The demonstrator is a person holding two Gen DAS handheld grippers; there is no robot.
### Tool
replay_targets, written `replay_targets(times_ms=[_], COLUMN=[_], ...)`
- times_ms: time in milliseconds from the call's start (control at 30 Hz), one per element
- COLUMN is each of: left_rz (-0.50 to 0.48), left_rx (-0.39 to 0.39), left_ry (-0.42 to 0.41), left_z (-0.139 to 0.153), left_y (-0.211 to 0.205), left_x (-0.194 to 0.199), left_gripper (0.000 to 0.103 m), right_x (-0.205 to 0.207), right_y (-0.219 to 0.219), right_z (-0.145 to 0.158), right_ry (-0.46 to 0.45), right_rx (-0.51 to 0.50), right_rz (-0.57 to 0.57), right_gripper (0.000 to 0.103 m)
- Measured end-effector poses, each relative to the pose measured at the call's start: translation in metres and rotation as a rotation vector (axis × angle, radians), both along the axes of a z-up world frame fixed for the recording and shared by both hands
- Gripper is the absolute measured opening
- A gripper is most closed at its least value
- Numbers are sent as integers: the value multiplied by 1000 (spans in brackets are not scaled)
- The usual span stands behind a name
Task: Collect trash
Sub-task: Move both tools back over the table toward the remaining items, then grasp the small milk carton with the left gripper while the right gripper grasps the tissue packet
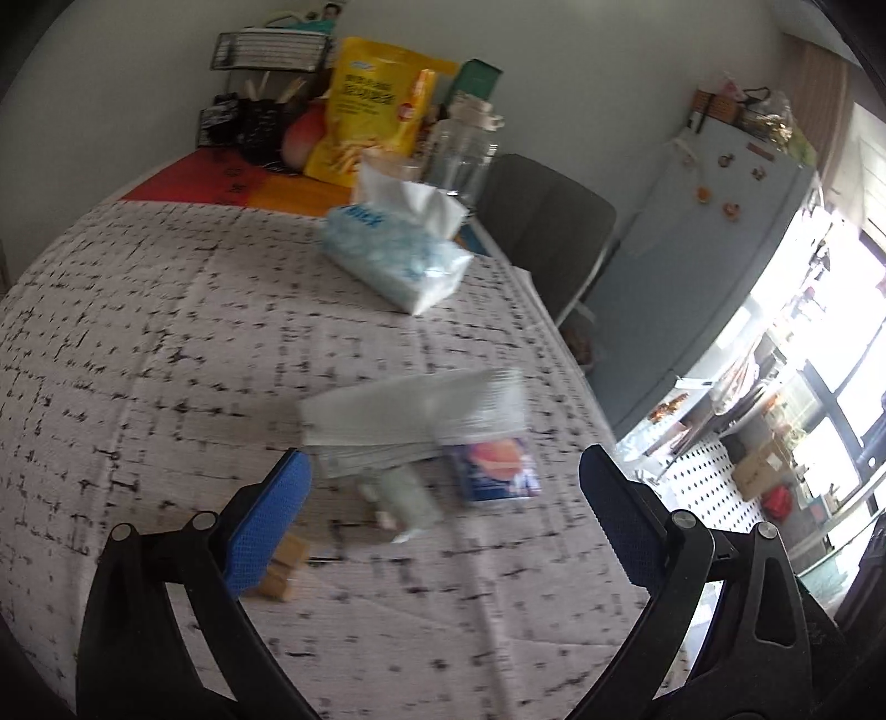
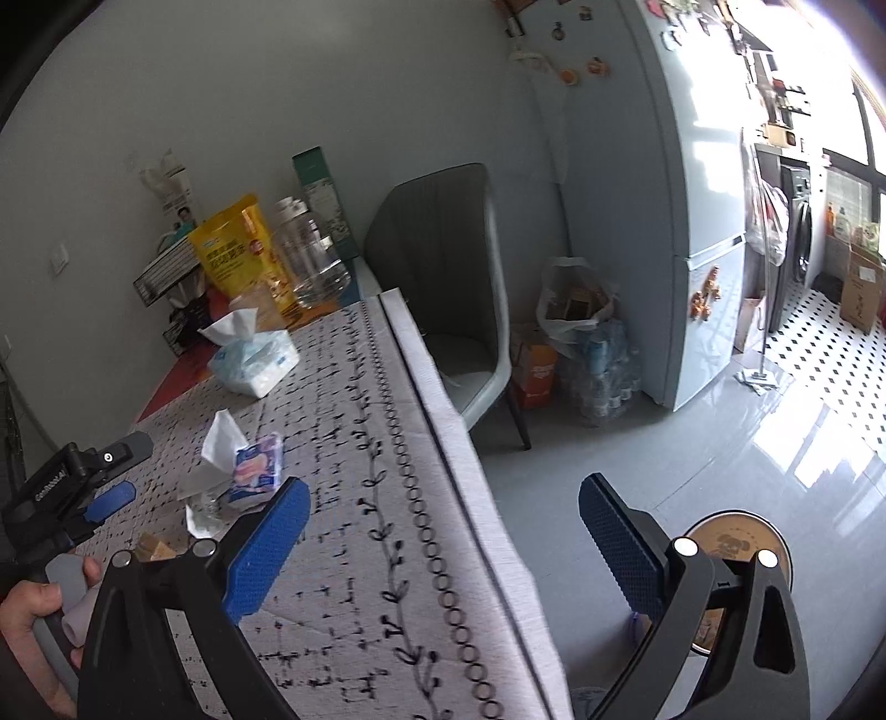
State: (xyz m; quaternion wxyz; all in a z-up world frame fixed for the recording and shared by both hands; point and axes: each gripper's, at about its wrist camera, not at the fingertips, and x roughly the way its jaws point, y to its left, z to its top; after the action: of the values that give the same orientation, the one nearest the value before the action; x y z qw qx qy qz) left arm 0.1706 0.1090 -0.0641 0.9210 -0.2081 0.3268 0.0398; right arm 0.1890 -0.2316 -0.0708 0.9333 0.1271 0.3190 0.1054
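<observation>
Grey patterned tablecloth [image 1: 138, 332] carries a small trash pile: white tissue [image 1: 412, 407] and a blue wrapper [image 1: 498, 465]. Left gripper [image 1: 443, 515] hovers just before it, jaws wide, empty; right gripper [image 2: 443, 548] gapes empty over the table edge

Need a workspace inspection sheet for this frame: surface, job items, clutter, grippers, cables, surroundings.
Surface: table under a grey patterned cloth; red-orange mat at the far end.
Job's things: small trash pile near the table edge: crumpled tissue, blue-purple tissue packet, clear wrapper, brown scraps.
Clutter: tissue pack, yellow snack bag, clear jar, wire rack.
Grippers: left gripper open over the pile, holding nothing; right gripper open, empty, over the table edge.
Cables: nothing seen.
Surroundings: grey chair, fridge, bag of bottles, round tin on the floor.
</observation>
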Motion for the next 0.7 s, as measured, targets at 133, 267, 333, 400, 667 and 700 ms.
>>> replay_targets(times_ms=[133, 267, 333, 400, 667, 700], left_rz=[5, -16, -28, -33, -27, -26], left_rx=[-26, -30, -30, -20, 98, 95], left_ry=[39, 67, 83, 97, 156, 155], left_z=[-17, -29, -35, -39, -52, -53], left_y=[20, 22, 19, 15, -6, -6], left_x=[0, 7, 13, 18, 30, 30], left_gripper=[84, 77, 74, 69, 41, 38], right_x=[2, 1, 0, 1, 5, 6], right_y=[19, 35, 37, 39, 34, 32], right_z=[-4, -3, -4, -7, -13, -14], right_ry=[13, 10, 9, 18, 32, 36], right_rx=[-21, -38, -40, -35, -53, -51], right_rz=[24, 40, 44, 47, 38, 33], right_gripper=[95, 95, 95, 95, 95, 95])
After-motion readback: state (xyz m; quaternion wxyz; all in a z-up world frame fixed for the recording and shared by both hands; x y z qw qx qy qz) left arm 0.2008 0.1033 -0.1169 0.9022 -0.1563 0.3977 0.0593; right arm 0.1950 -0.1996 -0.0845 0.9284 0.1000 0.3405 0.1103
